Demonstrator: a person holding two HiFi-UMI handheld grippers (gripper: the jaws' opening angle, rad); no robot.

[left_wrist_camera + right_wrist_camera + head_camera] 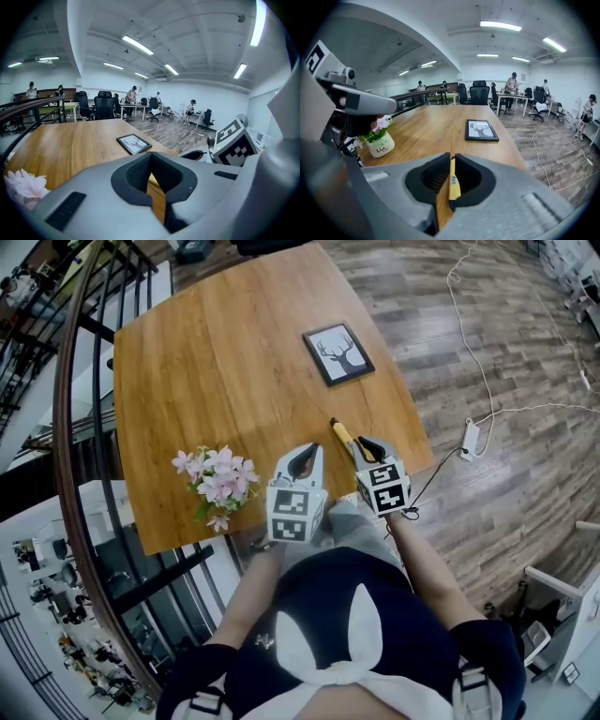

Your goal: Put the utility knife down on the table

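Observation:
The utility knife (342, 436), yellow with a dark end, lies flat on the wooden table (225, 362) near its front right corner. My right gripper (367, 444) hovers just behind and above the knife's near end, jaws together with nothing gripped. In the right gripper view the knife (453, 180) shows on the table through the hollow behind the closed tips of that gripper (451, 157). My left gripper (307, 454) hangs beside it to the left, over the table's front edge. Its jaws (151, 155) are shut and empty.
A framed deer picture (337, 353) lies farther back on the table. A small pot of pink flowers (217, 482) stands at the front left. A dark railing (80, 427) runs along the table's left side. A white cable and power strip (471, 437) lie on the floor to the right.

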